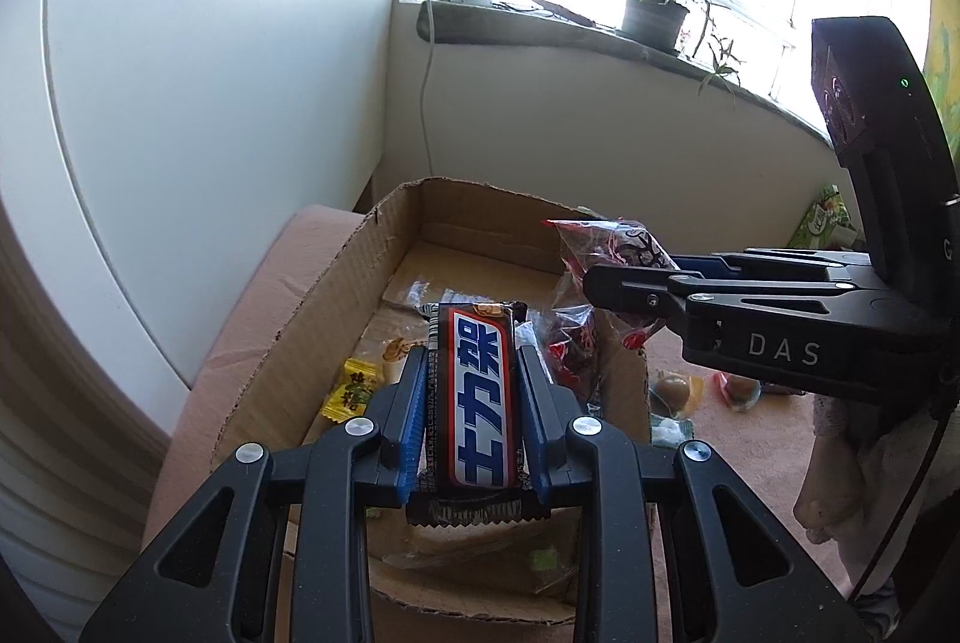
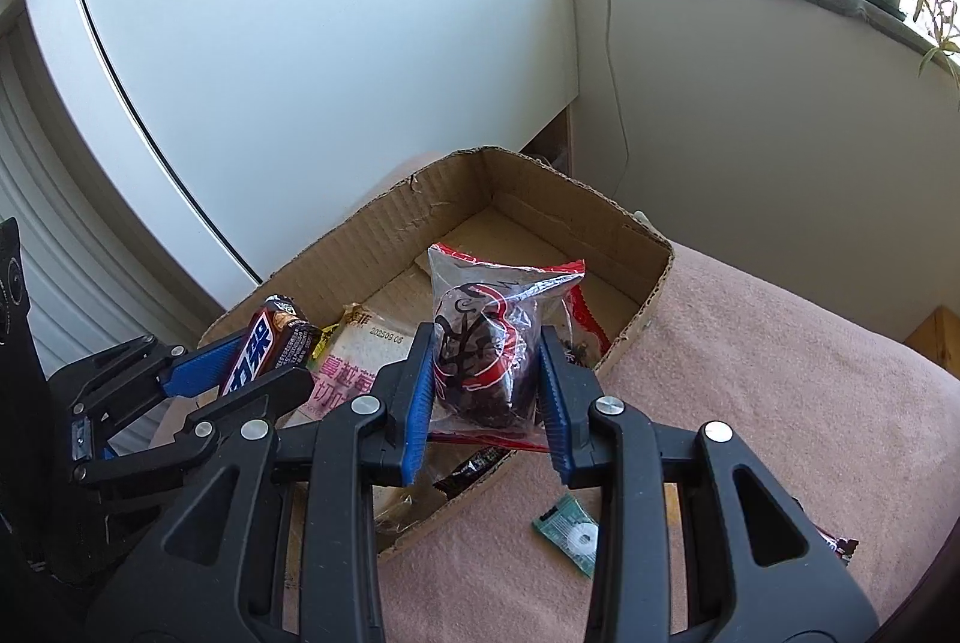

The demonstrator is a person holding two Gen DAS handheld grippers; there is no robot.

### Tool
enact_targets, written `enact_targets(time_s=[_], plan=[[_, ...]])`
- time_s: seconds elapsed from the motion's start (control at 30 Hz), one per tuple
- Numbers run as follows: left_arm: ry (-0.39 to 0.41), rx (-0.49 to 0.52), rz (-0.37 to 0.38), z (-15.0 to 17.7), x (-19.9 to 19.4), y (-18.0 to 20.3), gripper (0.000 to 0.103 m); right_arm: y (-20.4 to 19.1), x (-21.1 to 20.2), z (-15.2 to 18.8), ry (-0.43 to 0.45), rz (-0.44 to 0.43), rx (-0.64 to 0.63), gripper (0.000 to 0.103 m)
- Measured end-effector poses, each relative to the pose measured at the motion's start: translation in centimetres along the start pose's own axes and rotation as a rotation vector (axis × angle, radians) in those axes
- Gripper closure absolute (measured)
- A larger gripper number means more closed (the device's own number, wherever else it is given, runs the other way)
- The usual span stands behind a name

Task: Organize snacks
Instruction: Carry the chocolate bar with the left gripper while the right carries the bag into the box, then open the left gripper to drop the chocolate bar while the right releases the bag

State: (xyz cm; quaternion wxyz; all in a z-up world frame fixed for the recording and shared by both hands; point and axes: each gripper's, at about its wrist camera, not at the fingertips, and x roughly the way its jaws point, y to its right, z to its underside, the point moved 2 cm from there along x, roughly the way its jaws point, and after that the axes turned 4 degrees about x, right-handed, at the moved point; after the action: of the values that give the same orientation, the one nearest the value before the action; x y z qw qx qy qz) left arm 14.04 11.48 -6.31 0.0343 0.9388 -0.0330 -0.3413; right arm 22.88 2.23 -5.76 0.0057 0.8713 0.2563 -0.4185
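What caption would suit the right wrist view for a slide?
Right gripper jaws clamp a clear plastic packet of dark snack above the brown cardboard box on pink cloth.

Both grippers are matte black plastic with triangular cut-outs in the arms and round silver screw heads at the pivots; the left gripper (image 1: 471, 397) and right gripper (image 2: 489, 385) carry ribbed blue pads on their fingers (image 1: 410, 403); white letters "DAS" mark the right gripper's side; a green light glows on its housing.
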Motion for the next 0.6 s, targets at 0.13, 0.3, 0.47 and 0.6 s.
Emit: enact_targets(time_s=[0.13, 0.3, 0.47, 0.6], plan=[[-0.004, -0.008, -0.008, 0.0, 0.3, -0.4, 0.077, -0.2, 0.8, -0.3, -0.009, -0.008, -0.006, 0.070], [-0.010, -0.011, -0.014, 0.0, 0.4, -0.5, 0.076, -0.4, 1.2, -0.5, -0.012, -0.011, -0.010, 0.070], [0.000, -0.015, -0.025, -0.2, 0.3, -0.6, 0.063, -0.3, 1.3, -0.8, -0.006, -0.005, -0.005, 0.053], [0.003, -0.010, -0.035, -0.1, 0.2, -0.5, 0.054, -0.1, 0.9, -0.9, 0.013, 0.009, -0.006, 0.043]])
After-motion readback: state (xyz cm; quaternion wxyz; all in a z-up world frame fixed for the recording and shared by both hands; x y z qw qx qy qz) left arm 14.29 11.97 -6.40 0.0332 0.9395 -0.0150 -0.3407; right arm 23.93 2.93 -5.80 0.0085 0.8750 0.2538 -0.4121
